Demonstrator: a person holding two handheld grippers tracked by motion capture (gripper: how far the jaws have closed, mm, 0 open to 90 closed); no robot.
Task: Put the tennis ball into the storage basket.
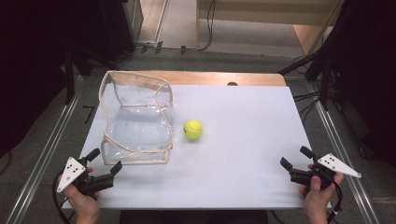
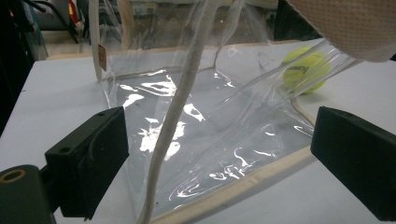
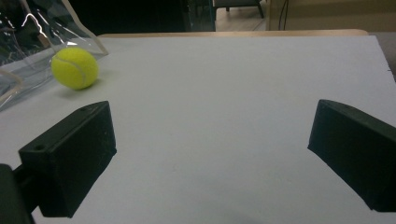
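1. Nearest the person, the left gripper (image 1: 106, 159) lay at the near left of the white table (image 1: 243, 140), its jaws spread wide and holding nothing. They pointed at the near corner of the clear plastic bag (image 1: 136, 122), just short of its cream-trimmed edge.
2. In the left gripper view, a cream strap (image 2: 173, 125) of the bag ran up between the two open jaws, but neither pad pressed on it, and I could not tell whether it was touched at all.
3. The right gripper (image 1: 294, 157) sat at the near right, well apart from everything, its jaws likewise wide and empty over bare tabletop.
4. Farther in, the bag stood slumped on the left half of the table with its mouth gaping upward.
5. Just beside the bag's right wall, outside it, rested the yellow tennis ball (image 1: 193, 129); whether it touched the plastic could not be told.
6. Judged from this, the work stood at its very start: nothing was gripped, and the likely job was getting the ball into the bag.
7. The next move probably called for the left jaws to close on the bag's trim or strap to steady the floppy opening.
8. The right gripper would then need to travel forward and left, straddle the ball squarely, and close gently, since a round ball could roll off.
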